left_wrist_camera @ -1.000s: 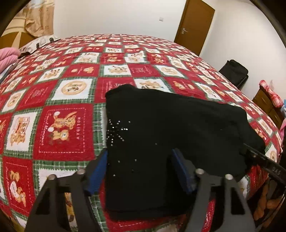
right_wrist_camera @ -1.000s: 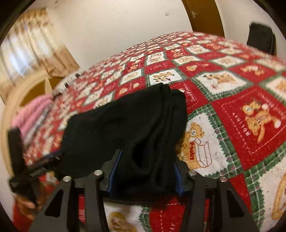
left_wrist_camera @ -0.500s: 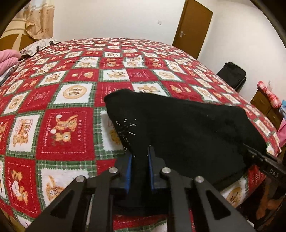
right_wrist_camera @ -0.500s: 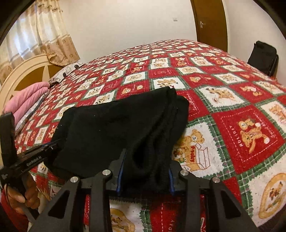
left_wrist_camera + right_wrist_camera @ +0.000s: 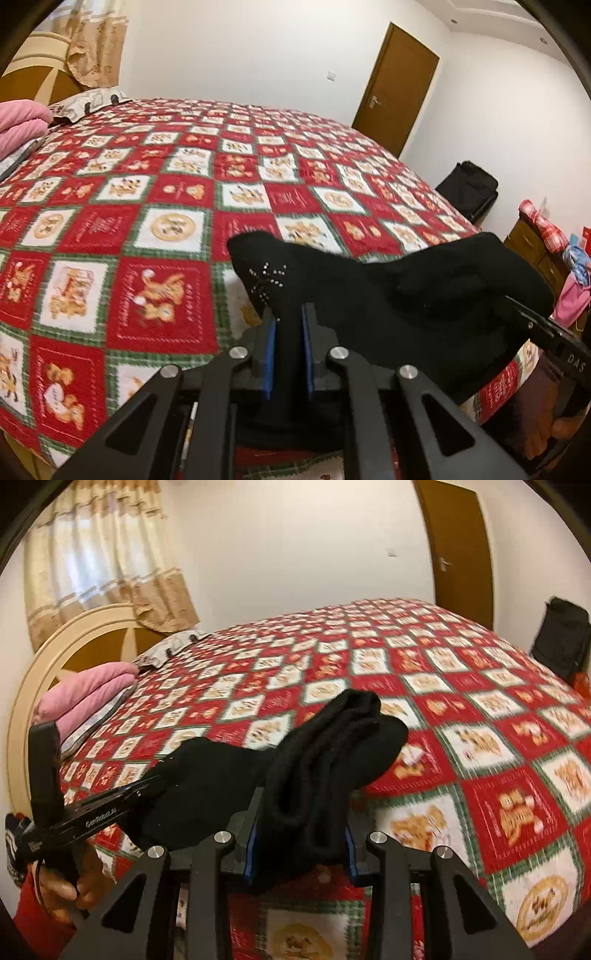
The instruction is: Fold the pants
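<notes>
Once both grippers, left gripper (image 5: 288,345) and right gripper (image 5: 299,845), had closed on the black pants (image 5: 388,295), we lifted the near edge to fold.

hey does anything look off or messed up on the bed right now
Nothing stands out. The black pants are bunched only because the left claw and right claw each pinch an end and hold it above the quilt. No spills or damage show.
</notes>
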`<state>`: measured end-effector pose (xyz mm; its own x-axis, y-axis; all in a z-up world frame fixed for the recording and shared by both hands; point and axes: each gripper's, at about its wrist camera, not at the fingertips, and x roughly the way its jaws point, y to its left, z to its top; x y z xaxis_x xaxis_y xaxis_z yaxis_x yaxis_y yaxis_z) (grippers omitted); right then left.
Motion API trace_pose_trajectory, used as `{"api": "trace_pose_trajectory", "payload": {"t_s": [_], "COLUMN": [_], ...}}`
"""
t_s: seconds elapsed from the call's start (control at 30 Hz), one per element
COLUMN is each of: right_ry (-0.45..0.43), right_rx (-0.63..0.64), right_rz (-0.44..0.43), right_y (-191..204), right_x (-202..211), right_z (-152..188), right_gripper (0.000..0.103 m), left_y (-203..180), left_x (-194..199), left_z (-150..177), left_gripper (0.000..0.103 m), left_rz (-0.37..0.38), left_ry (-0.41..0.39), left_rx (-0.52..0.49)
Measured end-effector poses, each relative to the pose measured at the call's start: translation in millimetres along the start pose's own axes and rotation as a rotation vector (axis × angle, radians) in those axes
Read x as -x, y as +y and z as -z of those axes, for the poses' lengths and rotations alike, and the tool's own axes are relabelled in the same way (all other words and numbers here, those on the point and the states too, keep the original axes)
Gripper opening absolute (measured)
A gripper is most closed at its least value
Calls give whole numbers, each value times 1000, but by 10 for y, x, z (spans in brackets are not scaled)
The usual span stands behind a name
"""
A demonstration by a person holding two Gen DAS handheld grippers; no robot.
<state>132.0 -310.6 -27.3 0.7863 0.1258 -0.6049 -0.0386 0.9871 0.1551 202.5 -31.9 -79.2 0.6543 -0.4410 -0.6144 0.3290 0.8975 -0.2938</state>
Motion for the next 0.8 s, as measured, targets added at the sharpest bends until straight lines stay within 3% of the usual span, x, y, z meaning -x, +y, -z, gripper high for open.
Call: {"api": "trace_pose_trajectory", "payload": {"t_s": [0.07, 0.17, 0.27, 0.37, 0.53, 0.73, 0.8], "right_ry": [-6, 1, 24, 68, 123, 125, 127], "right_rx": [31, 56, 39, -20, -138, -140, -150], "right_rz": [-3, 14, 31, 60, 68, 66, 58], "right_y": [89, 151, 80, -127, -438, -482, -510], "right_x": [-16, -53, -70, -116, -245, -302, -312], "right_z": [-59, -89, -10, 151, 371, 458, 473], "right_gripper": [36, 36, 36, 36, 36, 36, 36], "left_y": [61, 198, 365, 410, 374, 284, 213], "left_x": [9, -74, -106, -53, -68, -376, -364], "left_z": [-21, 22, 117, 153, 126, 276, 321], "left_gripper": [13, 13, 15, 17, 56, 58, 58], "left_rz": [-22, -33, 24, -6, 7, 84, 72], "left_ry": [-4, 59, 126, 120, 100, 216, 190], "left_rx": [1, 27, 80, 66, 51, 106, 91]}}
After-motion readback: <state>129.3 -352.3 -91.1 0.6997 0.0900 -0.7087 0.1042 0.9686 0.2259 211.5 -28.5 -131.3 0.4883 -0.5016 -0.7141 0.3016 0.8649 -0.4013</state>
